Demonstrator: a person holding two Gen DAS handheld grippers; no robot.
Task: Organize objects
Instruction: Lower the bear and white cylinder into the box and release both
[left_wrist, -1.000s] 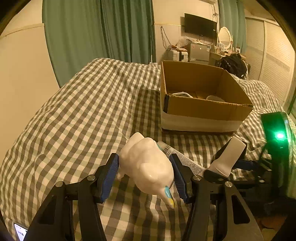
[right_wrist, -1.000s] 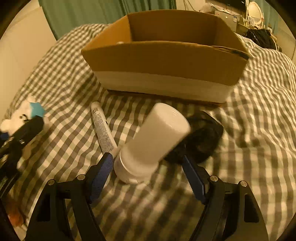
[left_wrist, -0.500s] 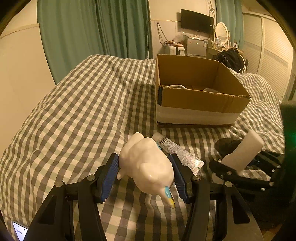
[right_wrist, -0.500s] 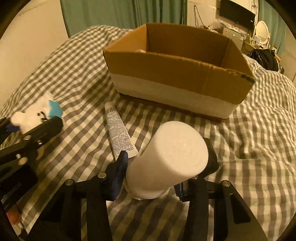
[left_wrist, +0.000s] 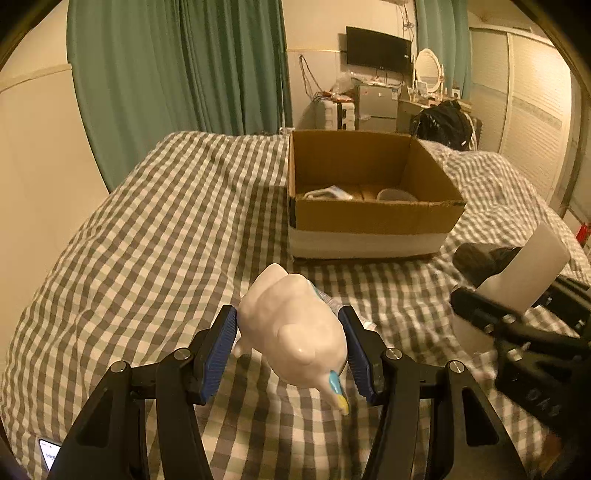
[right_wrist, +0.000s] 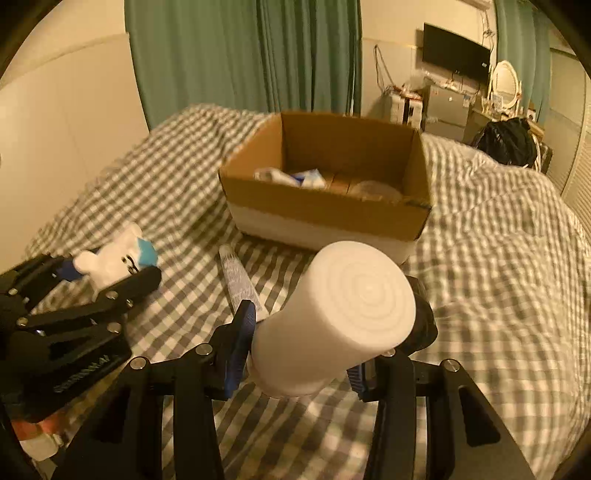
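Glossy and probably brittle, the white figurine (left_wrist: 291, 325) at lower centre sits clamped across its rounded flanks by the left gripper (left_wrist: 288, 350), while the right gripper (right_wrist: 303, 354) grips a light, stiff white bottle (right_wrist: 332, 317) below the cardboard box (right_wrist: 325, 218).

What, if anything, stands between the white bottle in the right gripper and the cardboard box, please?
Nothing visible does. The right gripper holds the white bottle above the bed, and the cardboard box is open-topped just ahead. The tube lies low on the checked cover, left of the path.
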